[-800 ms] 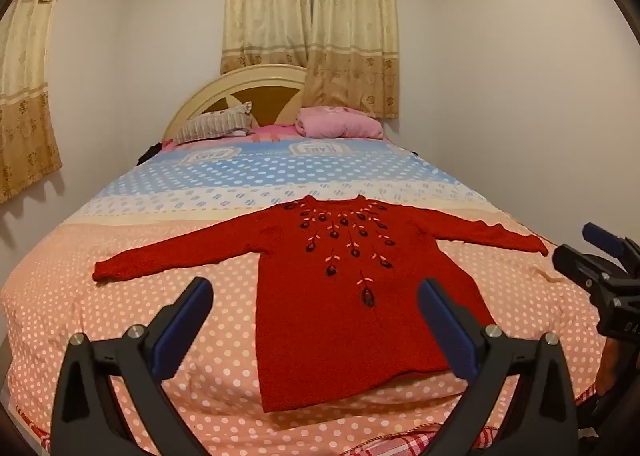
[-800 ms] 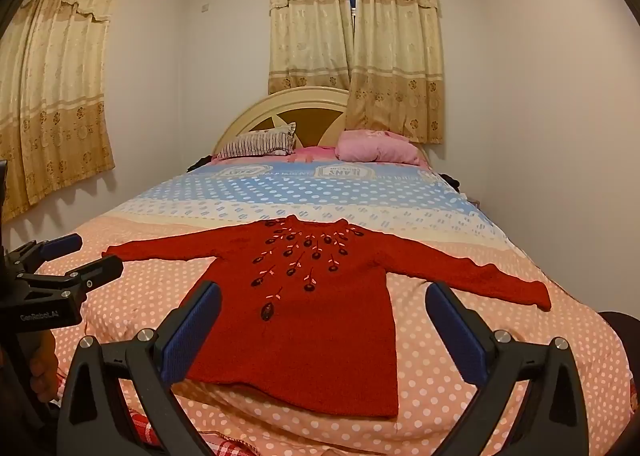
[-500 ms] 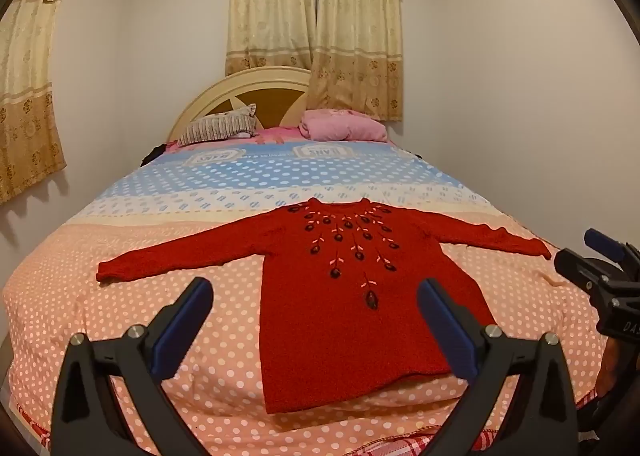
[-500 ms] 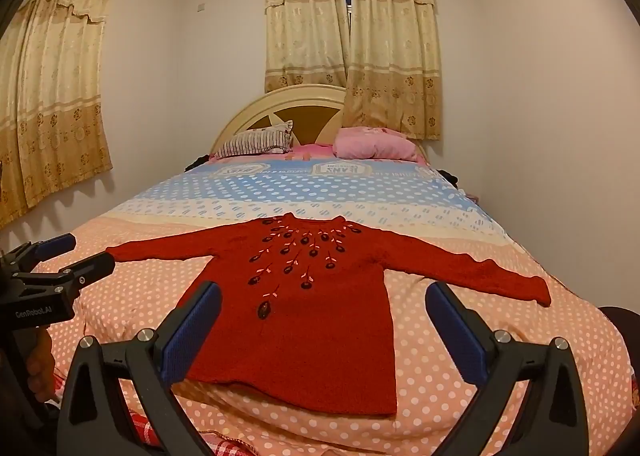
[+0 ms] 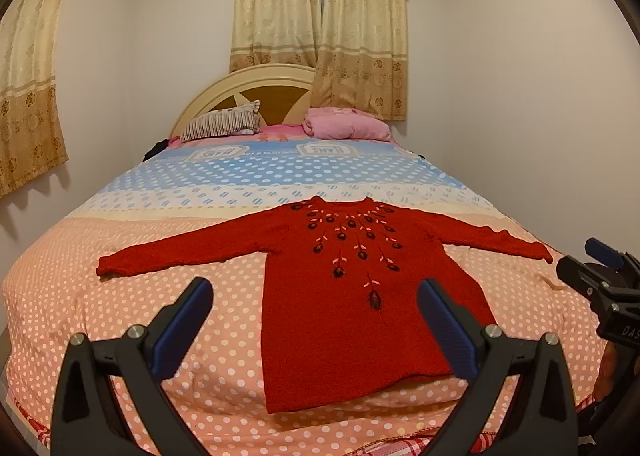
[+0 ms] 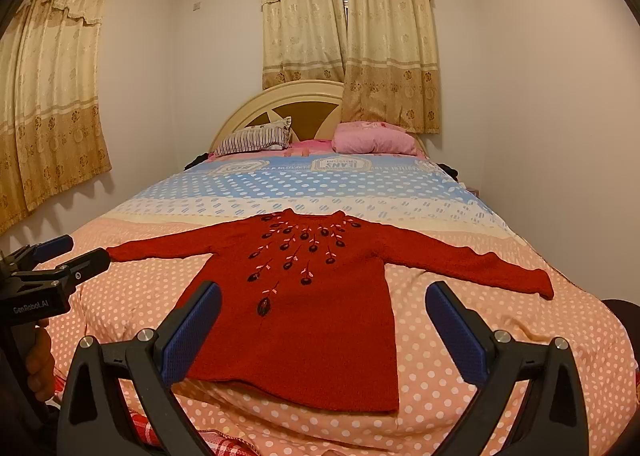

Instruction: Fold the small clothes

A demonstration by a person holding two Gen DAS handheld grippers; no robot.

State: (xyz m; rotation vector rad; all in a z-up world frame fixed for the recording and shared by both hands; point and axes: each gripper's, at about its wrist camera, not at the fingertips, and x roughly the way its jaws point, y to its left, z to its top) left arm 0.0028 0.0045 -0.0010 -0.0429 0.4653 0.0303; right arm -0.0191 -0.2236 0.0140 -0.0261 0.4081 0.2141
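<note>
Sweater (image 5: 360, 296) lies flat on the bed (image 5: 120, 296), sleeves spread; left gripper (image 5: 316, 320) hovers agape, empty. From the right, right gripper (image 6: 324, 320) likewise gapes: soft, light knit, best pinched at a cuff.

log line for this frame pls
sweater: flat on bed, unfolded | left gripper: open, empty | right gripper: open, empty
</note>
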